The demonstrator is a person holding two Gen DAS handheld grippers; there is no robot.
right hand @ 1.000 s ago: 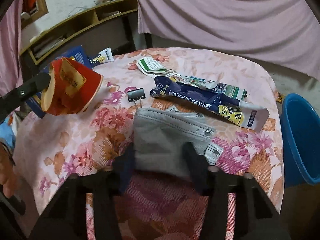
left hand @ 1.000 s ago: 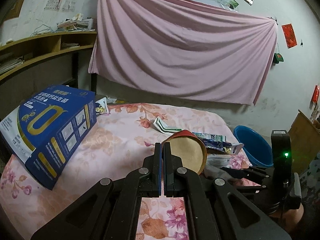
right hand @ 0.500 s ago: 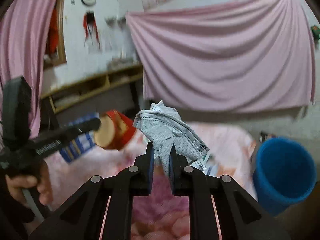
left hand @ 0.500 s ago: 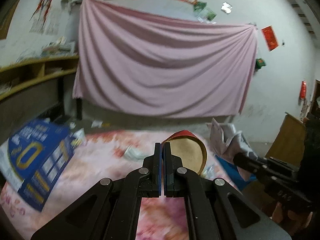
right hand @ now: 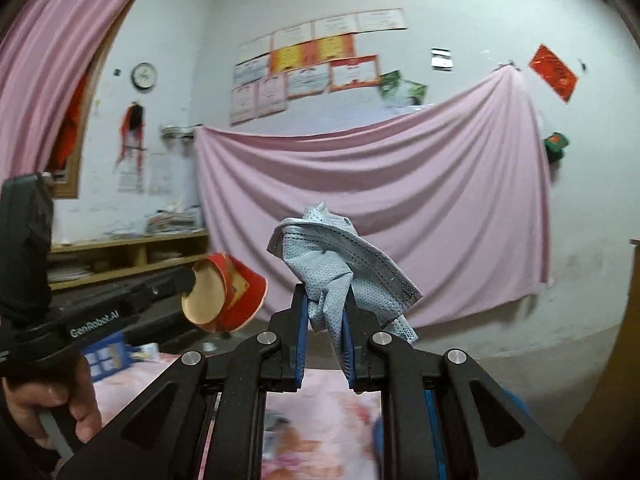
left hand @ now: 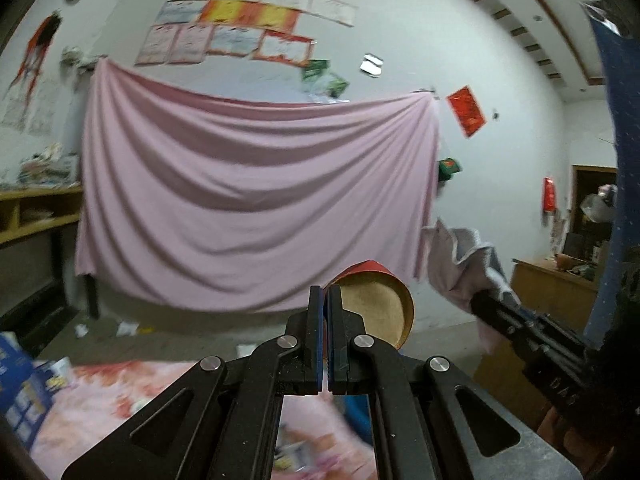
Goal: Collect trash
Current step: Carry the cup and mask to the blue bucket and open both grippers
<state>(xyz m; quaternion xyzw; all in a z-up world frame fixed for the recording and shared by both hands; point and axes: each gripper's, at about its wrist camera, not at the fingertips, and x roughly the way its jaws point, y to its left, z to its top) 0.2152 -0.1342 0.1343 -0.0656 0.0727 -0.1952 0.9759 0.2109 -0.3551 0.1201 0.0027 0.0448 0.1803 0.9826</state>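
Note:
My left gripper [left hand: 325,296] is shut on the rim of a crushed red paper cup [left hand: 376,312], held in the air with its tan inside facing me. My right gripper [right hand: 325,300] holds a crumpled grey face mask [right hand: 340,256] between its blue pads; its jaws are opening slightly, but the pads still press on the mask. The two grippers are level and side by side, high above the table. In the right wrist view the cup [right hand: 228,296] hangs at the left, at the tip of the left gripper [right hand: 188,280]. The mask [left hand: 460,268] also shows at the right of the left wrist view.
The table with the floral cloth [left hand: 120,384] lies low and blurred below both grippers. A blue box [left hand: 16,392] stands at its left. A pink sheet [left hand: 256,200] hangs on the far wall. Wooden shelves [right hand: 132,256] are left, a wooden cabinet [left hand: 552,284] right.
My right gripper shut on the mask on the table and lifted it. Both grippers rose and tipped up from the table to face the wall, the left one still carrying the cup.

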